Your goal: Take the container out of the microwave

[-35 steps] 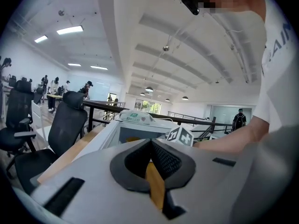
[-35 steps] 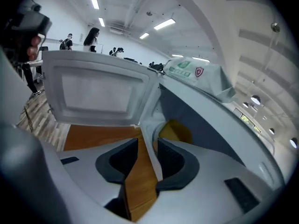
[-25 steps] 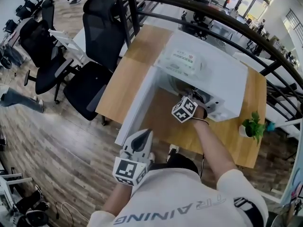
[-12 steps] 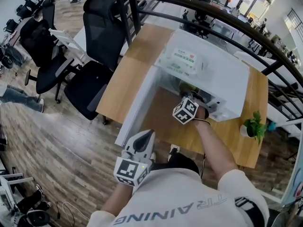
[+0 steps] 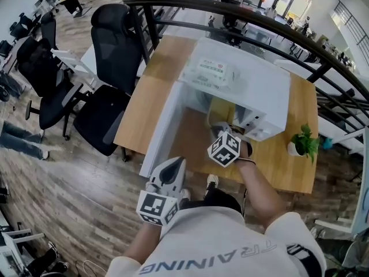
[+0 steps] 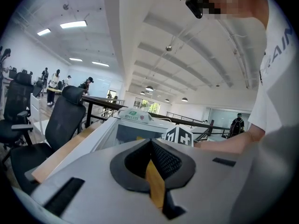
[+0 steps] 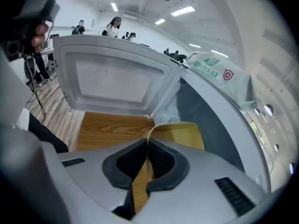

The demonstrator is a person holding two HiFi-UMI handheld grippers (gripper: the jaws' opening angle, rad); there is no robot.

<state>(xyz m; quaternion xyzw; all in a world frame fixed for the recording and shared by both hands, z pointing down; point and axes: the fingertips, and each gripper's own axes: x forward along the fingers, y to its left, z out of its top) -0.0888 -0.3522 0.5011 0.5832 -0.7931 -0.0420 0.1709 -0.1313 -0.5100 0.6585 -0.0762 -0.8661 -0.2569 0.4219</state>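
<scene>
The white microwave (image 5: 259, 91) stands on a wooden table with its door (image 5: 160, 130) swung open to the left. A yellow container (image 5: 221, 111) sits at the mouth of the cavity, partly out over the table. My right gripper (image 5: 222, 130) is shut on its near rim; in the right gripper view the rim of the container (image 7: 182, 133) runs in between the pads of the right gripper (image 7: 148, 143). My left gripper (image 5: 174, 165) hangs low by the person's body, away from the microwave. In its own view the left gripper (image 6: 150, 143) is shut and holds nothing.
A white pack with a green label (image 5: 209, 74) lies on top of the microwave. A small potted plant (image 5: 303, 145) stands at the table's right end. Black office chairs (image 5: 112, 62) are left of the table, and a dark railing (image 5: 242, 13) runs behind it.
My right gripper has drawn back out of the cavity toward the person and risen a little, bringing the yellow container into view at the opening. The left gripper has stayed put.
</scene>
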